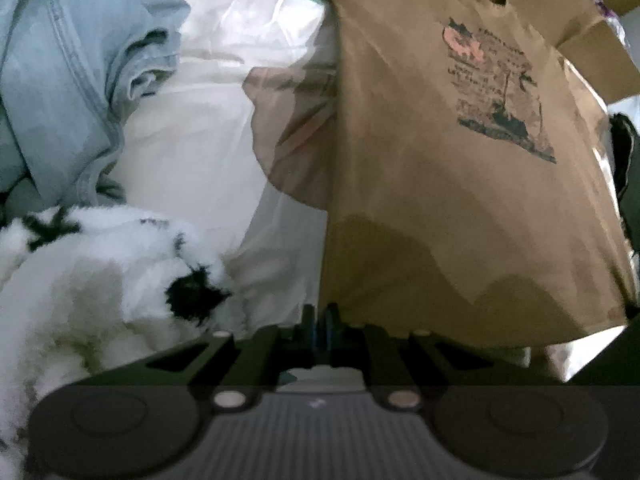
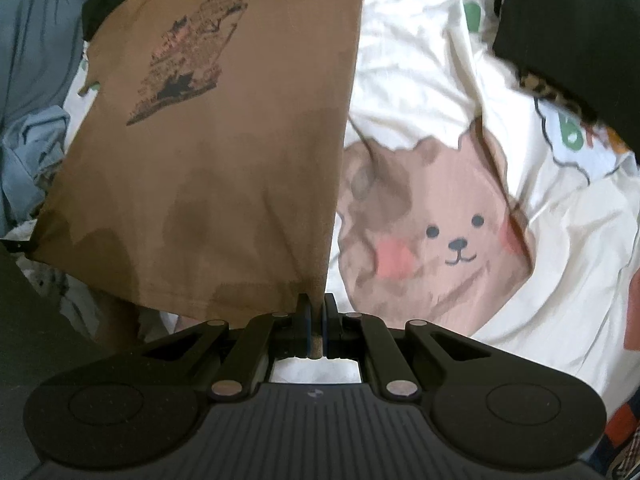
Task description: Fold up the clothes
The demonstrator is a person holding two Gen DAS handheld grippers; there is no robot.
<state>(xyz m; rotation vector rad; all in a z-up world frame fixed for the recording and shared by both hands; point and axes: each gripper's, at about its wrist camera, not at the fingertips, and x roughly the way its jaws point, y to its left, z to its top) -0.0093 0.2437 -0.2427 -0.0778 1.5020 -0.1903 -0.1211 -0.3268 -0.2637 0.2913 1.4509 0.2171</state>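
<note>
A brown T-shirt (image 1: pixel 460 208) with a dark and pink print hangs stretched between my two grippers, above a white bedsheet. My left gripper (image 1: pixel 320 316) is shut on the shirt's bottom hem corner, at the shirt's left edge in the left wrist view. My right gripper (image 2: pixel 316 308) is shut on the other hem corner of the brown T-shirt (image 2: pixel 224 152), at its right edge in the right wrist view. A sleeve shows at the top of each view. The hem looks darker in patches.
The white bedsheet (image 2: pixel 420 92) carries a pink bear print (image 2: pixel 440 236). A pale blue garment (image 1: pixel 68 80) and a fluffy white and black item (image 1: pixel 100 276) lie left. Grey-blue clothes (image 2: pixel 32 80) and a black item (image 2: pixel 568 32) sit at the edges. Cardboard boxes (image 1: pixel 592 24) stand behind.
</note>
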